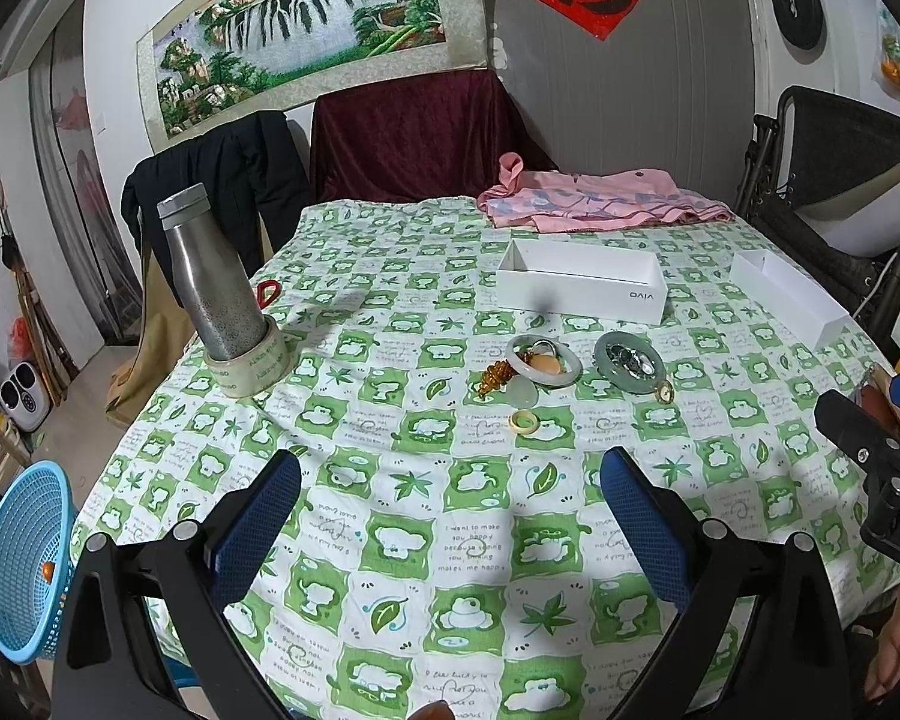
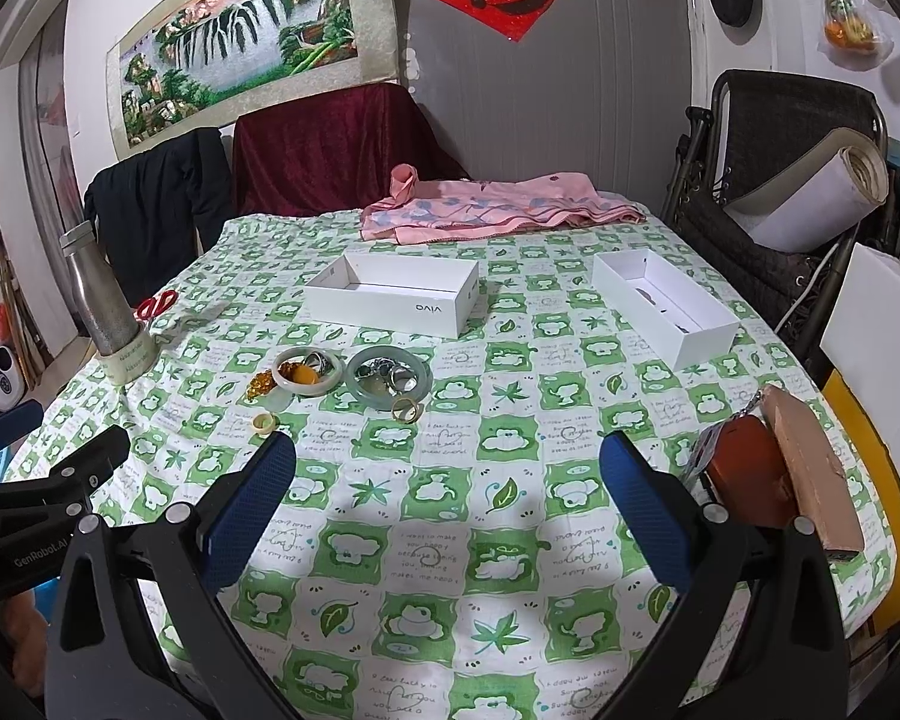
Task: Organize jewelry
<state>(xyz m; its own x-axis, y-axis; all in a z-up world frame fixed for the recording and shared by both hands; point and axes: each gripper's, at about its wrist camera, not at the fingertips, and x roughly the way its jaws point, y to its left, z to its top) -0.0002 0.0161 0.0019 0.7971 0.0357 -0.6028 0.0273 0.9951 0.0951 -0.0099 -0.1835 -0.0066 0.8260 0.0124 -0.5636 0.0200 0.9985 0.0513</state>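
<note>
Both grippers, left [image 1: 450, 510] and right [image 2: 447, 495], spread wide, holding nothing, hovering over desk's near edge. Jewelry mid-desk: pale bangle [image 2: 305, 375], green bangle [image 2: 388, 377], small ring [image 2: 263, 422] nearest. From right gripper, pile lies ahead-left; from left gripper, dead ahead, so left looks nearer. White box [image 2: 393, 294] just behind pile, second box [image 2: 663, 306] toward right edge. Bare cloth between fingers and pile.

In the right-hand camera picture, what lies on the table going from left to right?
Metal bottle standing in a tape roll → red scissors → pale bangle → green bangle → white box marked vivo → second white box → brown case.
</note>
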